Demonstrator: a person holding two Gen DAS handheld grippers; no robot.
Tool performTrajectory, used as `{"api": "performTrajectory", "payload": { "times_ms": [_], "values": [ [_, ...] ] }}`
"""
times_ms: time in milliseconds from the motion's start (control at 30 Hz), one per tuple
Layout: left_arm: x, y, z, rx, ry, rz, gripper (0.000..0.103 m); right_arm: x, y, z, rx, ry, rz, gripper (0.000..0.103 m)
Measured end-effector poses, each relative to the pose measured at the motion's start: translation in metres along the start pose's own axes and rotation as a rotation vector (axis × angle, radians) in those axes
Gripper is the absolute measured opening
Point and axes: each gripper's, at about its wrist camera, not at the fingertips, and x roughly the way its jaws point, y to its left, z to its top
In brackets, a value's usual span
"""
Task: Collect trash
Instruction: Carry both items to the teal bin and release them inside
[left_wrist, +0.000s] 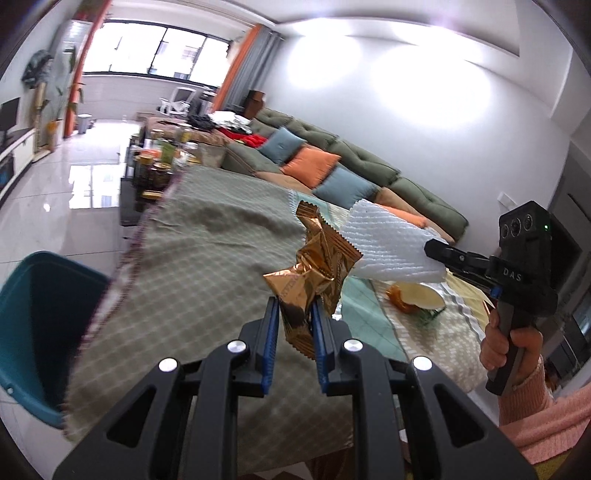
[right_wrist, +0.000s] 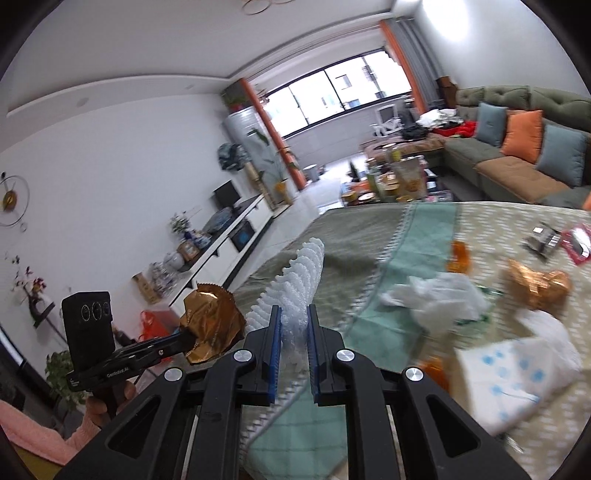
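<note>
My left gripper (left_wrist: 294, 308) is shut on a crumpled gold foil wrapper (left_wrist: 314, 264), lifted above the cloth-covered table (left_wrist: 207, 266). To its right my right gripper (left_wrist: 430, 246) holds a white foam net sleeve (left_wrist: 388, 243). In the right wrist view the right gripper (right_wrist: 294, 315) is shut on the white foam net sleeve (right_wrist: 299, 280), which sticks up between the blue pads. The left gripper (right_wrist: 184, 338) with the gold wrapper (right_wrist: 212, 326) hangs at the lower left. A teal bin (left_wrist: 40, 332) stands on the floor left of the table.
More litter lies on the table: a white plastic bag (right_wrist: 443, 299), another gold wrapper (right_wrist: 539, 284), an orange scrap (right_wrist: 460, 254), a blue-dotted white pack (right_wrist: 509, 373), a red packet (right_wrist: 578, 243). A paper cup (left_wrist: 421, 293) lies tipped over. A green sofa (left_wrist: 369, 166) runs behind.
</note>
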Motion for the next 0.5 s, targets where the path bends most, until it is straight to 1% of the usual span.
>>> {"api": "performTrajectory", "payload": {
  "times_ms": [267,500],
  "values": [
    [-0.041,0.044,0.002,-0.080,-0.068,0.136,0.019,0.046,0.031,0.010,-0.055,0.054,0.101,0.013],
    [-0.068,0.077,0.001,-0.148,-0.102,0.238,0.019,0.091,0.058,0.013,-0.094,0.110,0.177,0.013]
  ]
}}
